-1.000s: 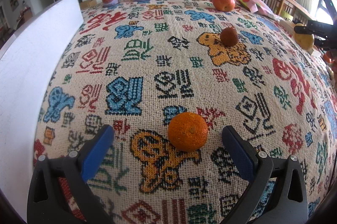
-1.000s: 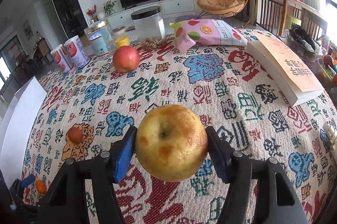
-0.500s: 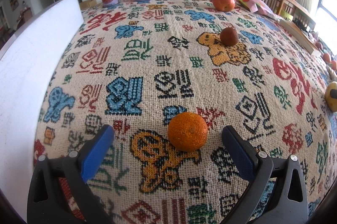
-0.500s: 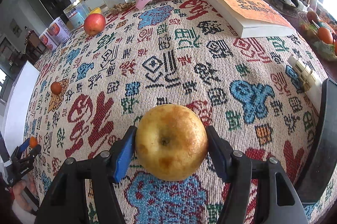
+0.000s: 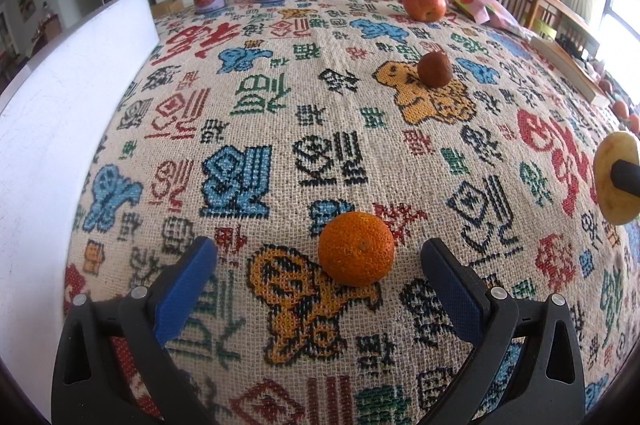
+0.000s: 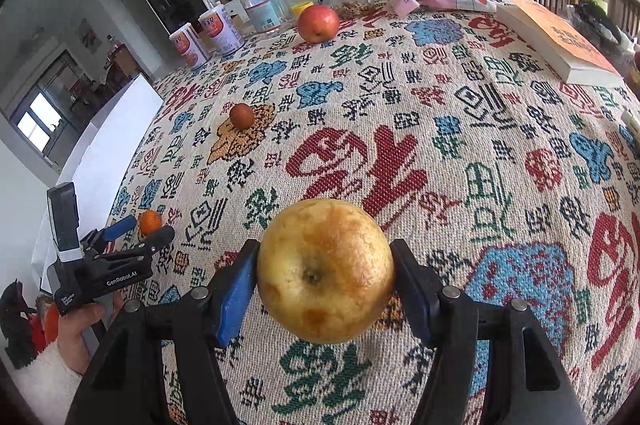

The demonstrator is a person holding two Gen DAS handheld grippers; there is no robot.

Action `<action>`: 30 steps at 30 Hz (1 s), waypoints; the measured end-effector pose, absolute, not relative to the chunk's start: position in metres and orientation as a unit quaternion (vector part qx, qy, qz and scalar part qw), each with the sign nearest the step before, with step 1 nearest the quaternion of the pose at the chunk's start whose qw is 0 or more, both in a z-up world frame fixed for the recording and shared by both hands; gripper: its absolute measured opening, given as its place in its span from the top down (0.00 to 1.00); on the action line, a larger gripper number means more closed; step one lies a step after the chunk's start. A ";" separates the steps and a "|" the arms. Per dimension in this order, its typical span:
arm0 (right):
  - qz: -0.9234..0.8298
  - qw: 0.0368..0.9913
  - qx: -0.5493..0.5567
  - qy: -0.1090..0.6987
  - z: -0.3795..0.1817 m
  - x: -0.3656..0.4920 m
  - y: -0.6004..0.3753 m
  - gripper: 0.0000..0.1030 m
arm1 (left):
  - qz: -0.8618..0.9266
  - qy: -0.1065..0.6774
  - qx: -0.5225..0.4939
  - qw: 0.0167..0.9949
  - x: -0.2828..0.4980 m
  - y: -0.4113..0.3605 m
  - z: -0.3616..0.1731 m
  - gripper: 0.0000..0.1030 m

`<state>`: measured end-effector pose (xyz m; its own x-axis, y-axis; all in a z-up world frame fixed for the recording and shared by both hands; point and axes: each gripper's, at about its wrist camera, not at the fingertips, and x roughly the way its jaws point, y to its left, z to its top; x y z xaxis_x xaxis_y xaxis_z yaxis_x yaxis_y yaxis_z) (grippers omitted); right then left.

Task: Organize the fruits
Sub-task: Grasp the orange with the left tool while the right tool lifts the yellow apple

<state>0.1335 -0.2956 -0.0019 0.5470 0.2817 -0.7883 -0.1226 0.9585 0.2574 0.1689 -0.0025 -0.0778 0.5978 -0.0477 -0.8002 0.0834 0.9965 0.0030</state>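
A patterned tablecloth (image 6: 460,145) fills both views, a white board (image 5: 60,129) along its left edge. Low centre in the right wrist view, the right gripper (image 6: 324,275) clamps a yellow apple (image 6: 325,271). The left gripper (image 5: 320,277) gapes around an orange (image 5: 356,248), untouched. A red apple (image 6: 318,23) and a small brown fruit (image 6: 241,115) sit further up.

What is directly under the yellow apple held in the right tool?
The yellow apple is clamped in the right tool, above the patterned tablecloth. Woven characters show around it. The cloth directly beneath is covered by the fruit, so nothing there can be checked.
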 end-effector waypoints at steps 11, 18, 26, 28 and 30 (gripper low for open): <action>0.170 0.866 0.011 0.470 -0.035 0.156 -0.232 0.24 | -0.142 0.444 -0.006 0.885 0.138 0.011 -0.068 0.02; 0.168 0.863 -0.026 0.476 -0.018 0.163 -0.228 0.21 | -0.124 0.448 -0.002 0.886 0.160 0.002 -0.063 0.21; 0.146 0.851 -0.017 0.504 -0.024 0.179 -0.217 0.37 | -0.116 0.455 0.009 0.883 0.160 0.007 -0.059 0.72; 0.150 0.852 -0.012 0.502 -0.018 0.172 -0.217 0.37 | -0.121 0.453 -0.026 0.883 0.151 0.018 -0.044 0.73; 0.164 0.850 0.006 0.501 -0.009 0.166 -0.215 0.37 | -0.138 0.444 -0.068 0.883 0.138 0.032 -0.019 0.73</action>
<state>0.1661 -0.2153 -0.0090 0.4450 0.2847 -0.8490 -0.2724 0.9462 0.1745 0.1377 0.0319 -0.0192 0.5679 -0.3042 -0.7648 0.1840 0.9526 -0.2423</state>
